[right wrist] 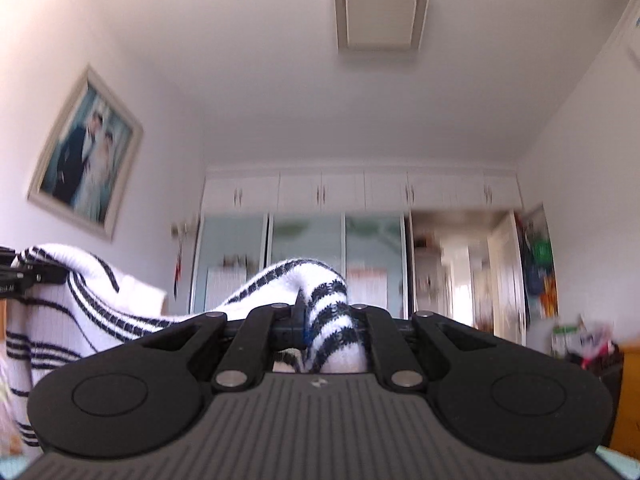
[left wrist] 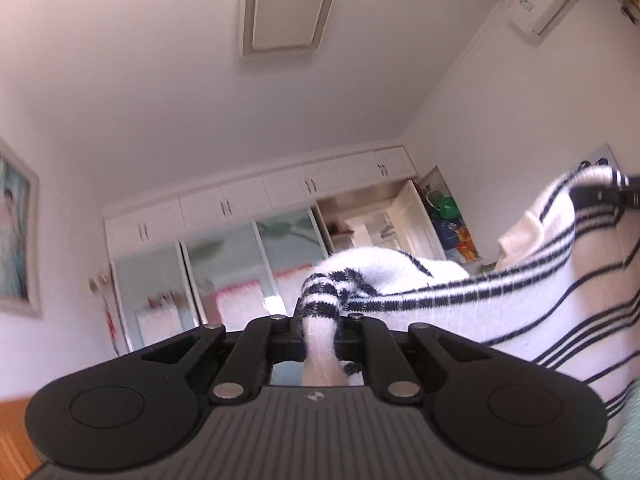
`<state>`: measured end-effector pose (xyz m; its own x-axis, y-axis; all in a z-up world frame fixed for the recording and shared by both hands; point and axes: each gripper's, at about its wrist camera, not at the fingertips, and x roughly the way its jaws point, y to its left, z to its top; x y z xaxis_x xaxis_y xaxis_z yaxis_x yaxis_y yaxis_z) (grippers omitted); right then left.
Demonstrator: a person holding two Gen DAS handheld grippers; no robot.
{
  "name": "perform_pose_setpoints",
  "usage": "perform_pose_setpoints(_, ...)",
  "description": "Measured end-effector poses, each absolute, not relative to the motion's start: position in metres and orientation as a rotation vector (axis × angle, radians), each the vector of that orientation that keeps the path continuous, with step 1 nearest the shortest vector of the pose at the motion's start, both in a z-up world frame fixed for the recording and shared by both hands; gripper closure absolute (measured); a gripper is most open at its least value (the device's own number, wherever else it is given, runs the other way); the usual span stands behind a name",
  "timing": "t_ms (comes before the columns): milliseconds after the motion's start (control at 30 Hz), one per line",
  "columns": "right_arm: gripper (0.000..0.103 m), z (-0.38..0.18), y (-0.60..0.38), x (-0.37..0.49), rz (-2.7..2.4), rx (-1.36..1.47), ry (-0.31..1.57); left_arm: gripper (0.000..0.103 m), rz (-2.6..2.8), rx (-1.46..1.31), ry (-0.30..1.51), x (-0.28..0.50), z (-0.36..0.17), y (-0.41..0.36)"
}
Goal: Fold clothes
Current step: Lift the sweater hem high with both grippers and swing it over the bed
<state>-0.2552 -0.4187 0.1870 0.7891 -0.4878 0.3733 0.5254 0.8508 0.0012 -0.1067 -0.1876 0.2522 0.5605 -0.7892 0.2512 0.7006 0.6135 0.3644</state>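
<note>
A white knit sweater with dark stripes [left wrist: 520,304] hangs in the air, stretched between both grippers. My left gripper [left wrist: 320,320] is shut on a bunched striped edge of it, with fabric pinched between the fingers. My right gripper [right wrist: 326,320] is shut on another striped edge of the same sweater [right wrist: 100,312]. In the left wrist view the right gripper [left wrist: 604,196] shows at the far right, holding the cloth up. In the right wrist view the left gripper [right wrist: 24,276] shows at the far left. Both grippers point slightly upward toward the wardrobe. The sweater's lower part is hidden.
A white wardrobe with glass sliding doors [right wrist: 308,256] fills the far wall. A framed picture [right wrist: 86,156] hangs on the left wall, and a ceiling light [right wrist: 380,14] sits overhead. An open doorway [right wrist: 460,272] and a cluttered dark basket [right wrist: 592,352] stand at the right.
</note>
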Motion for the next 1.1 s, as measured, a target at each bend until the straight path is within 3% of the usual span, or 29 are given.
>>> perform_pose_setpoints(200,0.094,0.203,-0.426,-0.272,-0.538,-0.095,-0.35,0.096,-0.871,0.254,-0.33,-0.09,0.241,-0.198)
perform_pose_setpoints(567,0.094,0.111,-0.492,-0.179,-0.528,0.048,0.011,0.096,-0.874,0.316,0.166,0.036,0.104,-0.293)
perform_pose_setpoints(767,0.095,0.085,-0.545,-0.112,-0.569,0.086,0.156,0.096,-0.852,0.356,0.258,0.084,0.071,-0.352)
perform_pose_setpoints(833,0.095,0.074,-0.571,-0.092,-0.592,0.107,0.189,0.09,-0.825,0.403,0.272,0.095,0.059,-0.373)
perform_pose_setpoints(900,0.094,0.059,-0.598,-0.075,-0.592,0.145,0.235,0.072,-0.794,0.454,0.331,0.108,0.041,-0.391)
perform_pose_setpoints(1100,0.069,-0.023,-0.64,-0.076,-0.599,0.424,0.476,0.071,-0.8,0.472,0.563,0.121,-0.032,-0.375)
